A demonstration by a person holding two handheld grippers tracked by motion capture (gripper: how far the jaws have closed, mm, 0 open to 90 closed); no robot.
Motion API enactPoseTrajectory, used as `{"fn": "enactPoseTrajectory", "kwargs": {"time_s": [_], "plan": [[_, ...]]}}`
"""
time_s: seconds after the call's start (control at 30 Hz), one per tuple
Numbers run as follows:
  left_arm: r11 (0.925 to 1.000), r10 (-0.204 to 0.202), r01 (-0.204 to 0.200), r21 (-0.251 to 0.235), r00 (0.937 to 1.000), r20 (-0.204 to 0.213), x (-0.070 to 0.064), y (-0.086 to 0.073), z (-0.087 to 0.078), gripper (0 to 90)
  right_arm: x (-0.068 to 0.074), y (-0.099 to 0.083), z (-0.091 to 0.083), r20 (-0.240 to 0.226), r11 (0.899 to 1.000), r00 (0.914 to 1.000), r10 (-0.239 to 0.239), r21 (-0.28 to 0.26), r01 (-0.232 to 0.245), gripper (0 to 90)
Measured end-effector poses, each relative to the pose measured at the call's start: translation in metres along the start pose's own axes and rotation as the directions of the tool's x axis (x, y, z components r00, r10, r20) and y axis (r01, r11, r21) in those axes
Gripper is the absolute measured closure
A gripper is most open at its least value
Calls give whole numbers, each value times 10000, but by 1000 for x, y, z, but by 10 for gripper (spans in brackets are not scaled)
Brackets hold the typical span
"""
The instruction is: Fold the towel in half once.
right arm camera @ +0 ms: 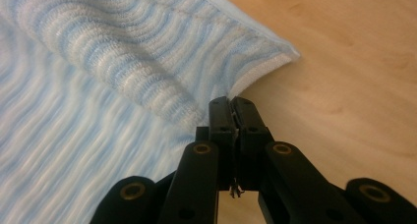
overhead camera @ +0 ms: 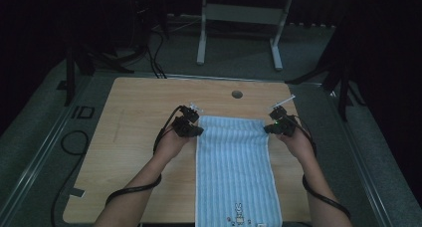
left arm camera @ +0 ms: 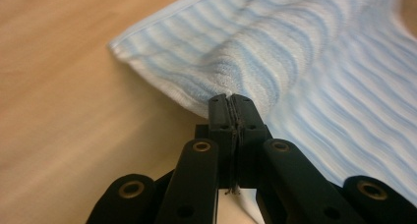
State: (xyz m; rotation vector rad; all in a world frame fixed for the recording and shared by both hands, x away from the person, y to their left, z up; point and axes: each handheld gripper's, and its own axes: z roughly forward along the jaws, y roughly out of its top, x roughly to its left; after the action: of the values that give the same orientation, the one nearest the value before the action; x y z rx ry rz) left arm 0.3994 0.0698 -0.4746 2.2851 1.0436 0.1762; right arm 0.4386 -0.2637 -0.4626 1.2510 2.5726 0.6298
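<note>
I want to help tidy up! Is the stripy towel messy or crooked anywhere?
Mostly no. The towel lies flat and straight on the table. Just its far corners bunch up where the left gripper and right gripper pinch its edges.

A pale wooden worktop (overhead camera: 134,137) is carrying a blue-and-white striped towel (overhead camera: 234,167), which is lying flat between the left claw (overhead camera: 191,128) and the right claw (overhead camera: 275,127) and stretching from them back to the near edge of the worktop, where a small rabbit motif is showing. The towel's far corners are lifting slightly off the wood just ahead of each claw. Beyond the claws, a small round hole (overhead camera: 237,94) is sitting in the worktop's bare far strip.
</note>
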Motion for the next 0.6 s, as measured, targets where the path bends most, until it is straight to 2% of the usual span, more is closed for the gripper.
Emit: {"fn": "enactPoseTrajectory", "kwargs": {"time_s": [0.07,0.1,0.13,0.2,0.23,0.3,0.4,0.43,0.47,0.5,0.53,0.57,0.6], "plan": [[9993,369,-370,-79,9993,-113,-12,-10,-5,880,11,-16,-7,-139,9995,9995,-285,-135,283,882],[9993,362,-362,-67,9993,114,-17,-15,-7,880,11,-16,-7,-139,9995,9995,-285,-135,283,882],[9982,573,-569,-173,9981,234,-27,-25,-11,880,19,-28,-12,-182,9988,9991,-389,-287,384,881],[9982,573,-569,-173,9981,234,-27,-25,-11,880,21,-32,-13,-223,9984,9989,-420,-379,411,881],[9968,792,-784,-171,9954,535,-41,-41,-14,880,21,-32,-13,-223,9984,9989,-420,-379,411,881],[9943,1059,-1063,36,9928,564,-53,-61,-13,878,35,-61,-17,-484,9976,9977,-485,-521,460,880],[9947,1026,-1031,63,9930,590,-56,-66,-13,878,38,-68,-17,-539,9975,9974,-487,-540,458,878],[9936,1065,-1095,270,9899,932,-62,-78,-10,878,40,-74,-18,-651,9974,9968,-453,-588,415,878],[9927,1091,-1135,414,9893,967,-64,-83,-8,877,47,-88,-19,-759,9973,9959,-486,-595,442,868],[9894,1194,-1275,694,9867,1101,-66,-86,-6,873,49,-94,-18,-859,9977,9951,-489,-515,446,853],[9864,1278,-1377,896,9859,1085,-68,-89,-5,857,51,-99,-18,-845,9979,9950,-540,-391,509,817],[9836,1415,-1499,1001,9861,865,-69,-91,-6,811,53,-103,-18,-660,9977,9960,-610,-320,590,744],[9836,1415,-1499,1001,9861,865,-69,-91,-6,743,53,-103,-18,-660,9977,9960,-610,-320,590,744]]}}
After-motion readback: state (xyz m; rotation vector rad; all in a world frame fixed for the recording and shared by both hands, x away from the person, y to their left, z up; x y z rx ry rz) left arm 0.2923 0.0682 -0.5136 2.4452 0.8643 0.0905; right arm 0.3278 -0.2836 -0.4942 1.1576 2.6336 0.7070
